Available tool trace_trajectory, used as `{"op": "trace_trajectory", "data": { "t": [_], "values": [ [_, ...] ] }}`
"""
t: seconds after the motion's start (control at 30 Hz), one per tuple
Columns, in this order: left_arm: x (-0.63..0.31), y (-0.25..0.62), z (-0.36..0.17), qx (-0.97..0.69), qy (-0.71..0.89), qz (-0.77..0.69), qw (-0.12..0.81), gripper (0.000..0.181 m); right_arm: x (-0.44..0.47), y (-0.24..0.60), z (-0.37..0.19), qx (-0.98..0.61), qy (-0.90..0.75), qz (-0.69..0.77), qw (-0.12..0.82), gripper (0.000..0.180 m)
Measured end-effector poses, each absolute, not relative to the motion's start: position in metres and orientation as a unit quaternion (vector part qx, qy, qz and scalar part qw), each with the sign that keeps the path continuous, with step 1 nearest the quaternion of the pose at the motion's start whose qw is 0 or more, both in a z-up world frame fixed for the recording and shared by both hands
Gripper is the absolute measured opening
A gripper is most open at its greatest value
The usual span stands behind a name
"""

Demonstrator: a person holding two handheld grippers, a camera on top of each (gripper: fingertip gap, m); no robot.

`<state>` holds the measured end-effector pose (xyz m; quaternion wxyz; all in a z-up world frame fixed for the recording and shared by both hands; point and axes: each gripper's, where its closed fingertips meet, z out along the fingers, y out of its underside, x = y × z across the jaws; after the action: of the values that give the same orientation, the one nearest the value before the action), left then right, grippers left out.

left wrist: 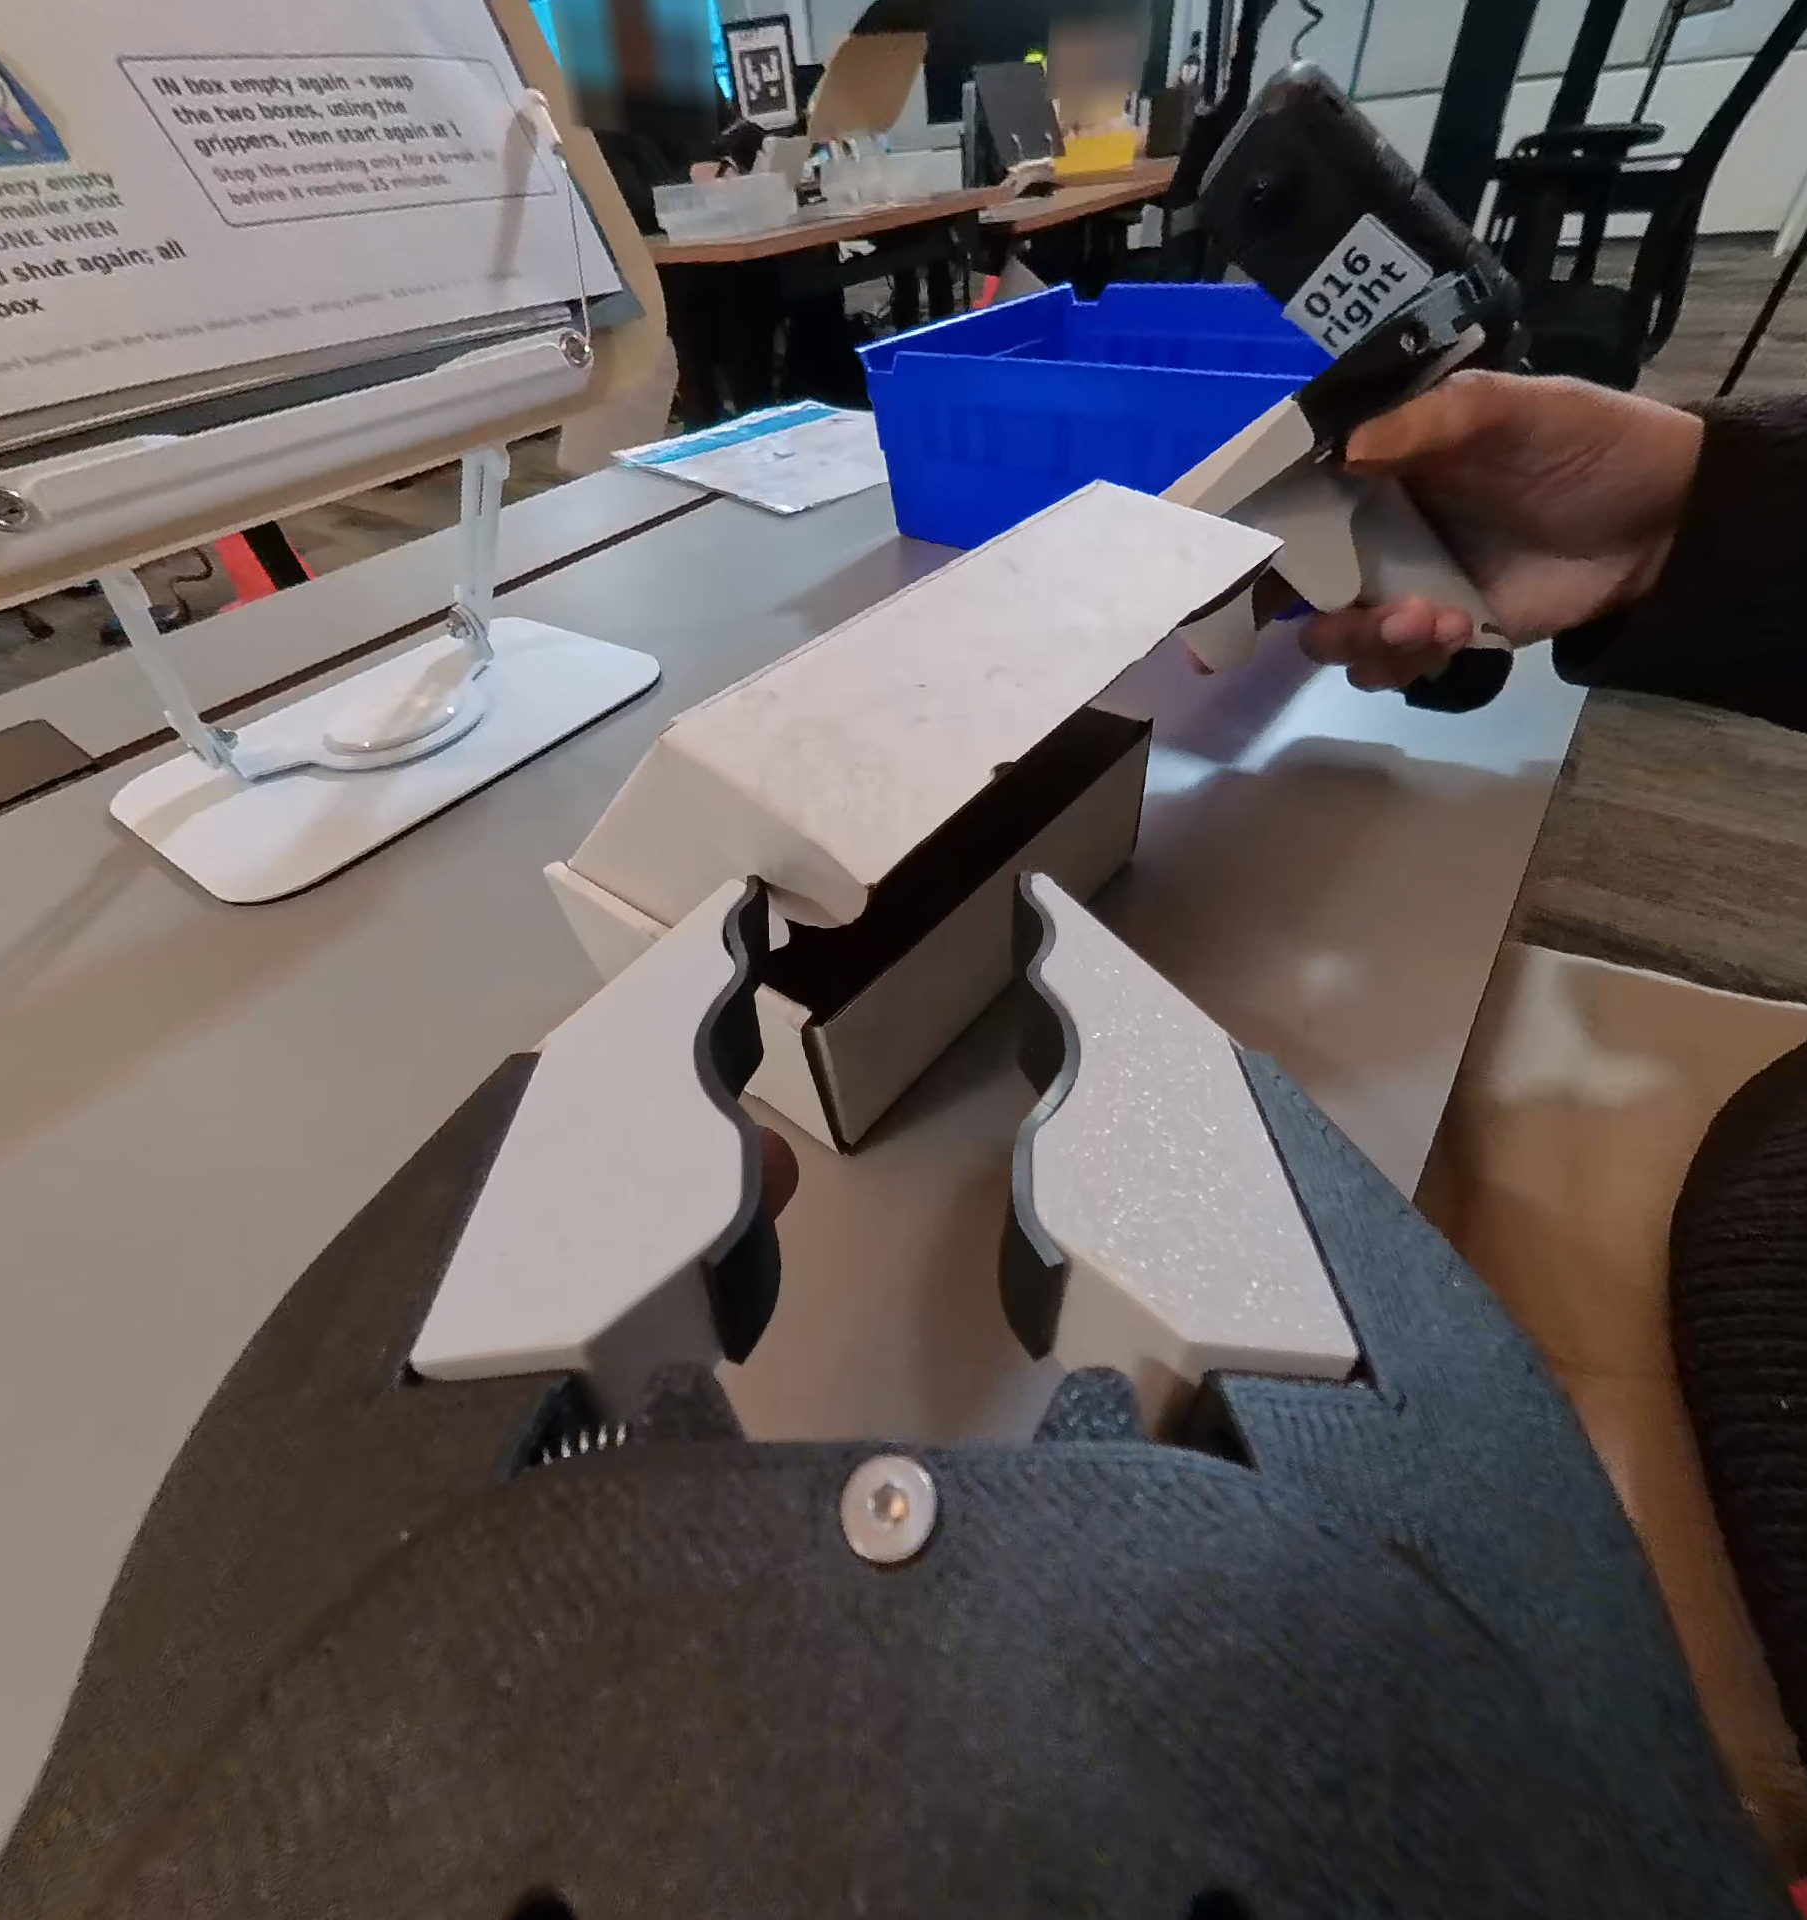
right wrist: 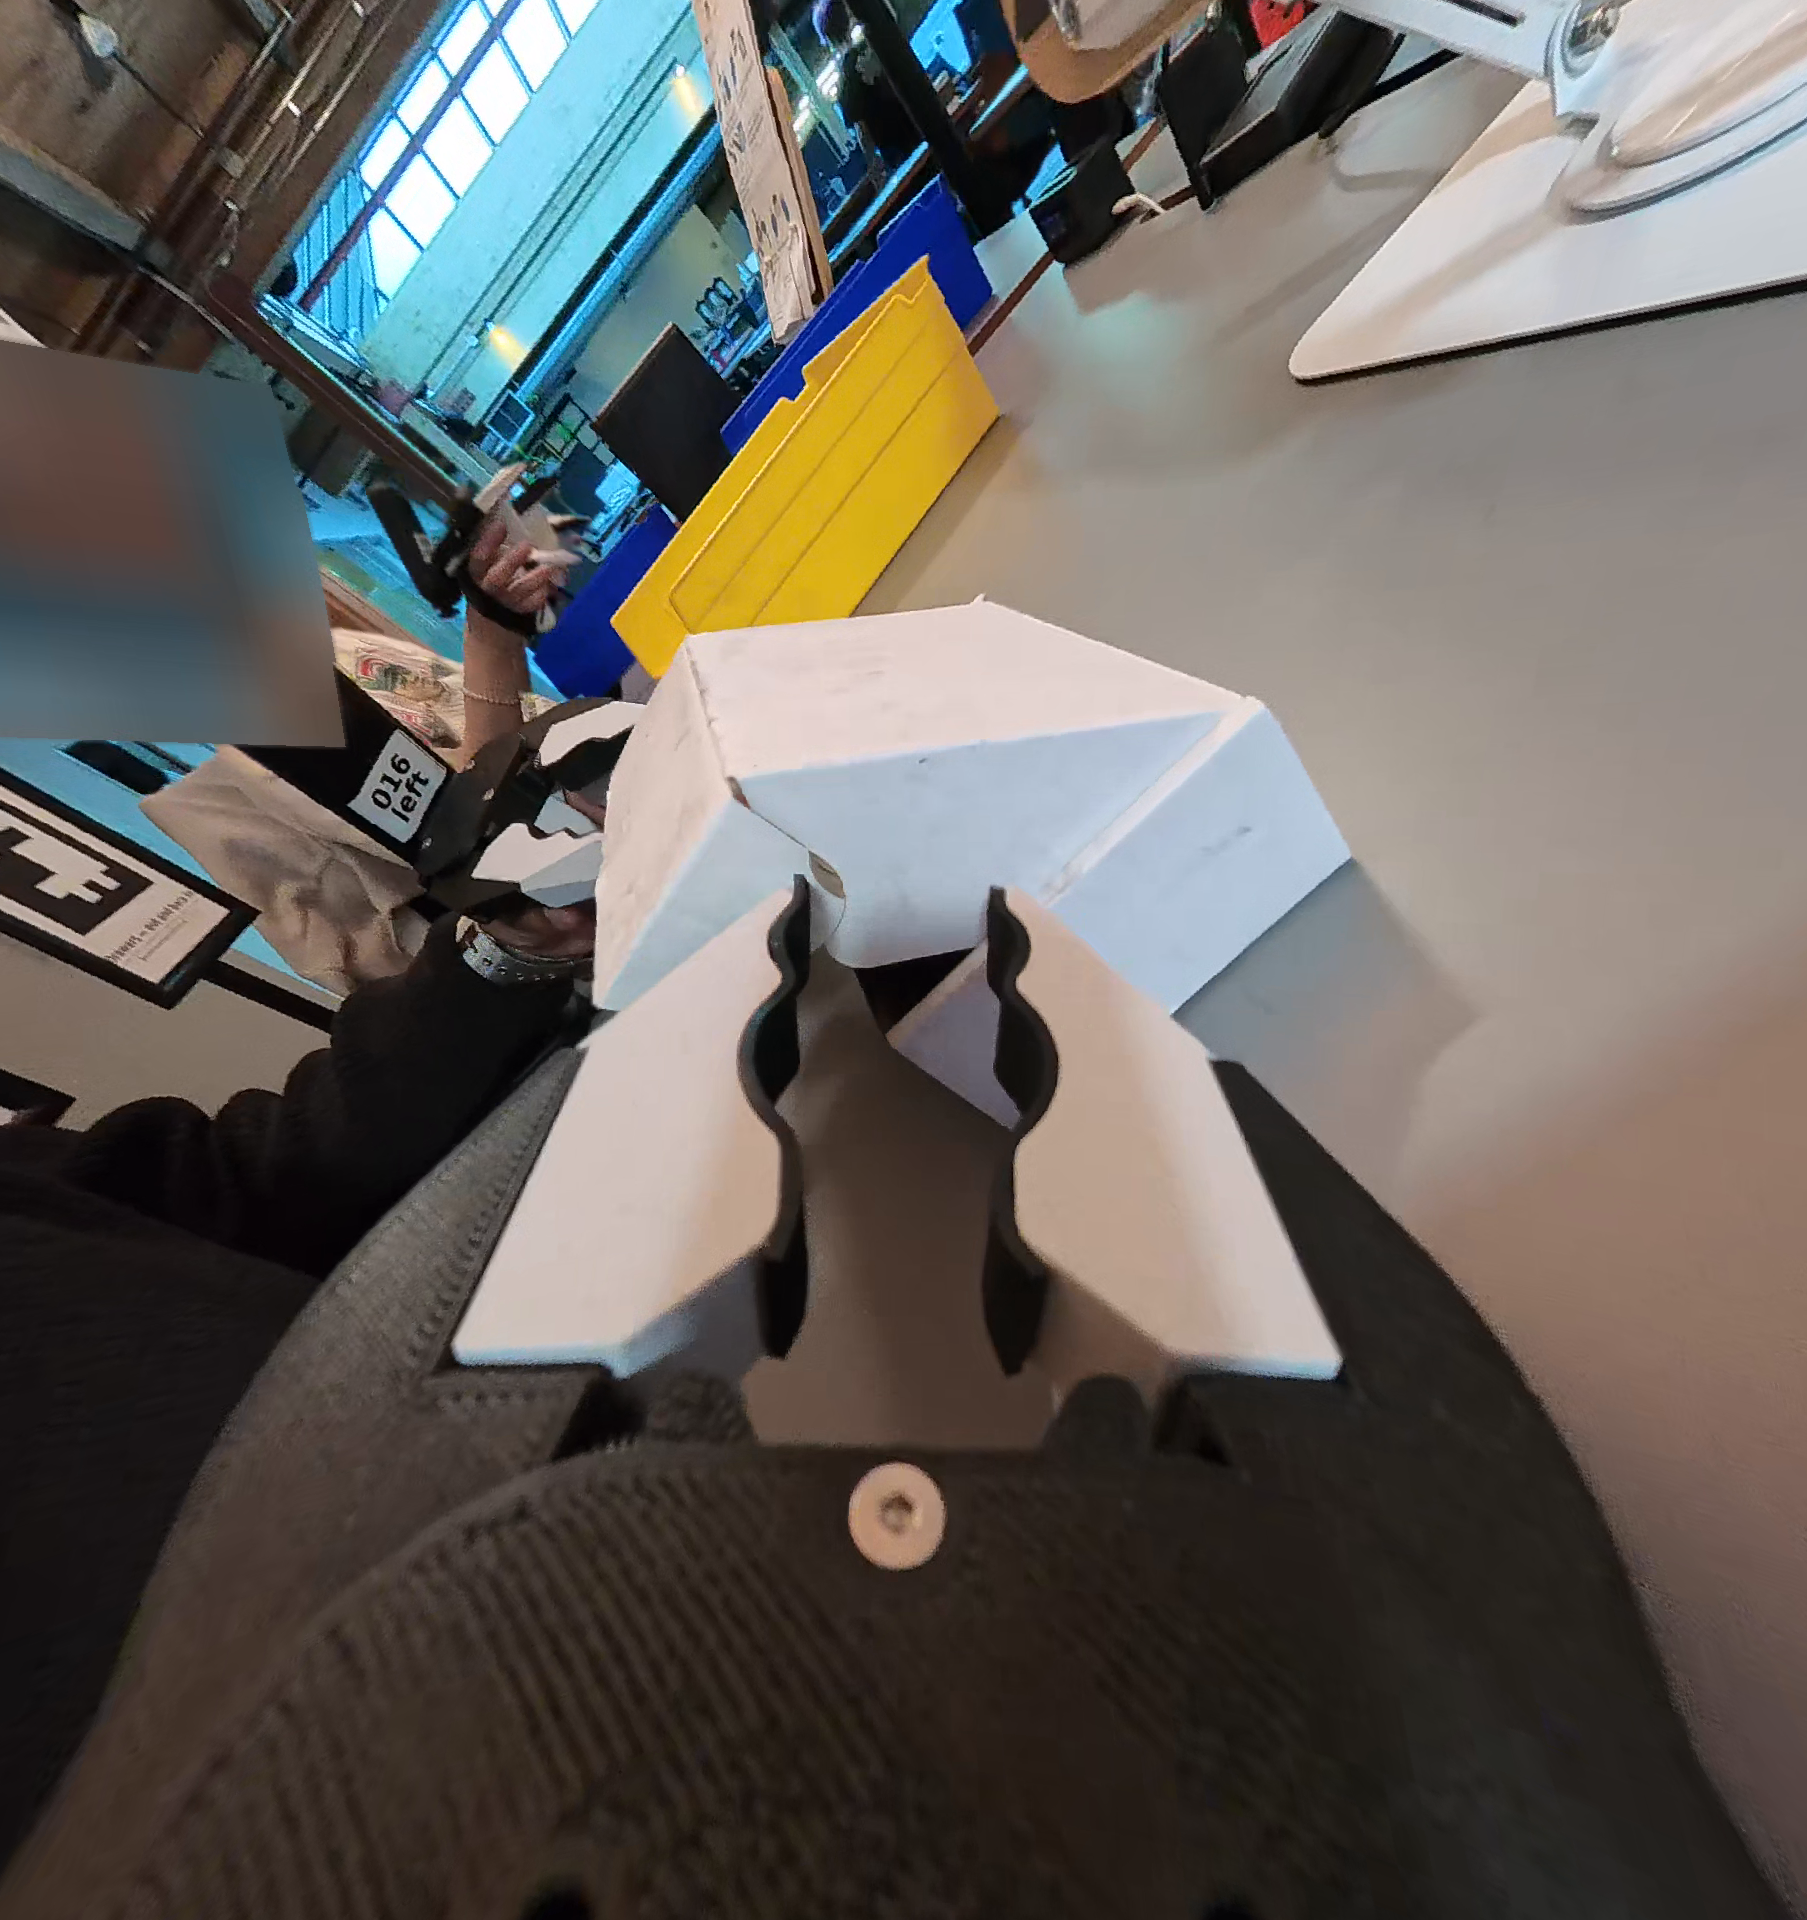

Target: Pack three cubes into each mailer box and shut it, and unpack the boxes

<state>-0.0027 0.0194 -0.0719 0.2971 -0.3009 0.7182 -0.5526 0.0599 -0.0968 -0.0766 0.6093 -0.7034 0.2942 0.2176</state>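
White mailer box on the grey table, lid half-raised, left gripper and right gripper both gaping wide at opposite ends, neither gripping anything.

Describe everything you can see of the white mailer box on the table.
The mailer box is white cardboard with a dark inside, scuffed on top, resting on the grey table. Its lid is partly raised and tilted, leaving a gap along the front. The left gripper and the right gripper, both open, sit at opposite ends by the lid's side flaps.

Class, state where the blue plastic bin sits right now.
In the left wrist view, the blue plastic bin stands on the grey table, behind the half-open white cardboard mailer box.
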Motion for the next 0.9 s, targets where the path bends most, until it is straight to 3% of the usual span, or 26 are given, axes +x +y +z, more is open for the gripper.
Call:
{"op": "trace_trajectory", "data": {
  "t": [0.9],
  "values": [
    [-0.021,0.015,-0.104,-0.282,0.786,-0.497,0.236,0.04,0.056,-0.103,-0.112,-0.751,0.318,0.202,0.543,0.033]
  ]
}}
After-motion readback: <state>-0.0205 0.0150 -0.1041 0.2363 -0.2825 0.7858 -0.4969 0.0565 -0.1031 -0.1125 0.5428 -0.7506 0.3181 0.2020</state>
